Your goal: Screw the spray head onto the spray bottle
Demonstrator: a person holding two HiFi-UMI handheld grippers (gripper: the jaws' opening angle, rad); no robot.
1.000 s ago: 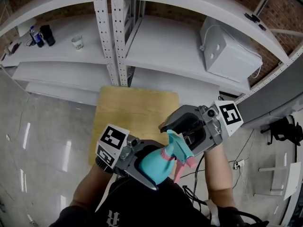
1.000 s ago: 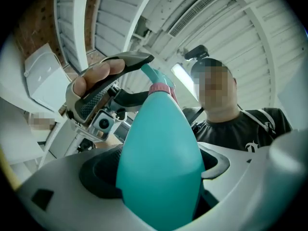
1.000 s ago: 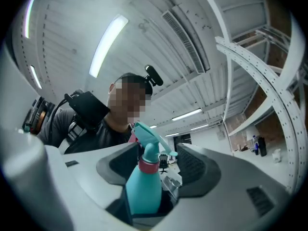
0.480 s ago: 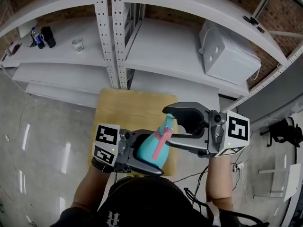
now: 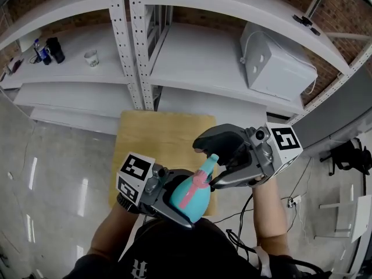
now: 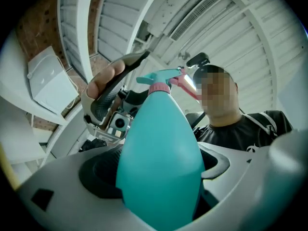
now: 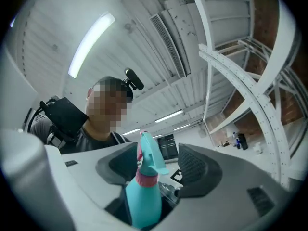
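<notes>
Low in the middle of the head view, my left hand-held gripper (image 5: 187,202) stays clenched on the teal spray bottle (image 5: 192,197), by the bench's (image 5: 157,138) lower right corner; the spray head (image 5: 204,173) sits on its neck. My right hand-held gripper (image 7: 161,167) has just been opening; the head stands between its jaws, the pads seemingly clear of it. The pink trigger (image 5: 187,197) has swung from lower right to lower left, so I judge one turn done and a regrip due; the threads under the pink collar (image 7: 144,179) are hidden, so tightness is unknowable.
</notes>
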